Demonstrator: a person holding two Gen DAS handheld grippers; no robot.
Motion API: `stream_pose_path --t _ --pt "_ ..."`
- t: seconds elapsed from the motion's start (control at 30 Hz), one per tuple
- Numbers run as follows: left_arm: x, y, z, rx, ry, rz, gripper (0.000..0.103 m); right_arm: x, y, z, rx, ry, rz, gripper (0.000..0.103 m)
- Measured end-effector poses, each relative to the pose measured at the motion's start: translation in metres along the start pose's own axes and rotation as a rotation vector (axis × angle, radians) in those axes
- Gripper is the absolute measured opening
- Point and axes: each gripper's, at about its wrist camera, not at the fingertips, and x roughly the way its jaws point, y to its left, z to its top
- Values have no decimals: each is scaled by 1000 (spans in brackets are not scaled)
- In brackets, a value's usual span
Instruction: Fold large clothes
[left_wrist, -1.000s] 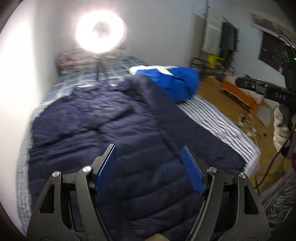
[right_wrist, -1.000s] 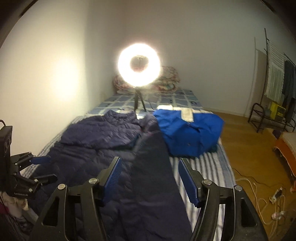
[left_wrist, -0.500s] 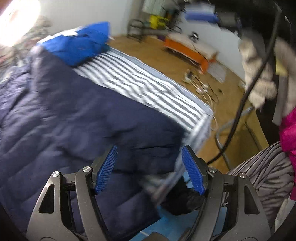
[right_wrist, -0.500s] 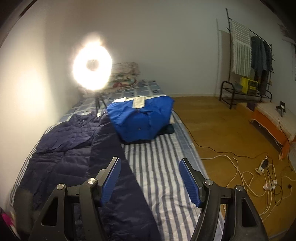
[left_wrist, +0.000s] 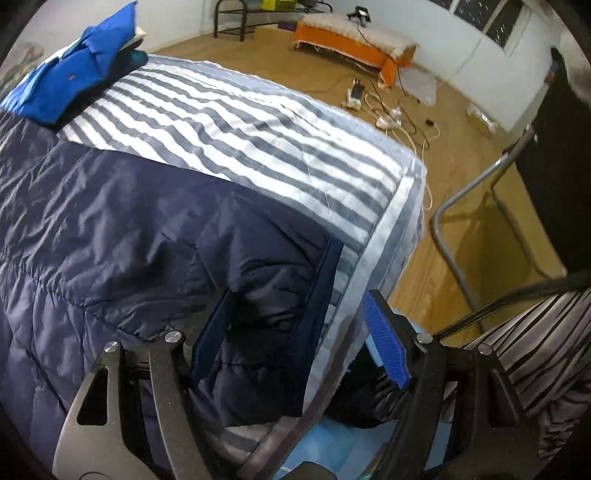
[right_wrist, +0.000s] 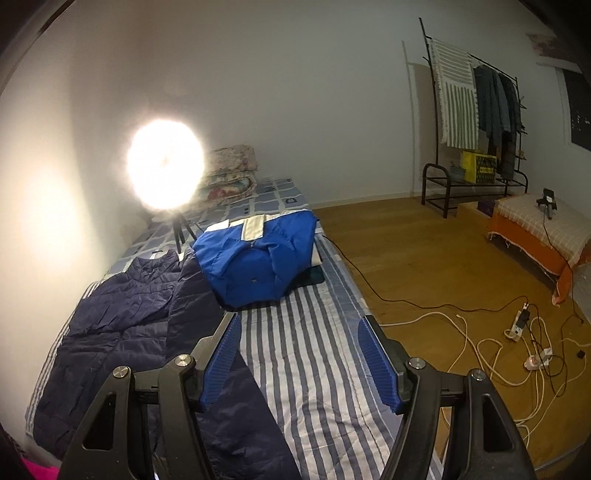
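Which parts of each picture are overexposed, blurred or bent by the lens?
Right wrist view: the ring light is blown out to a white blob, casting glare on the wall; the room behind is dim. Left wrist view: the right edge is motion-blurred, the striped bed cover bulges from fisheye distortion, the navy jacket stays sharp.

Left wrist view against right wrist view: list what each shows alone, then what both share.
Left wrist only: the navy jacket's cuff between the open left gripper, lying near the bed's corner, and a metal frame beside the bed.
Right wrist only: the lit ring light, folded quilts, the clothes rack, and the open right gripper holding nothing.
Both: navy jacket, blue jacket, striped bedsheet, orange bench, floor cables.
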Motion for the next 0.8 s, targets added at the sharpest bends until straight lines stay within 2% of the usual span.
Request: stream_pose_path --t 0.13,0.4,0.47,0.57,0.7,0.8 --pt "9 -3 -1 25 25 52 75 -1 -6 1 27 -5 1 68" --pt "17 1 1 28 38 54 74 0 -4 2 32 -11 2 68" --pt "18 1 1 31 36 67 66 0 -3 2 35 -10 4 68" --pt "15 7 4 5 35 66 48 2 -1 3 37 -8 3 68" --pt "10 20 6 -36 31 55 14 4 -3 4 52 -9 10 68" --pt "-2 34 6 -108 12 -10 10 6 -5 4 67 -5 10 68"
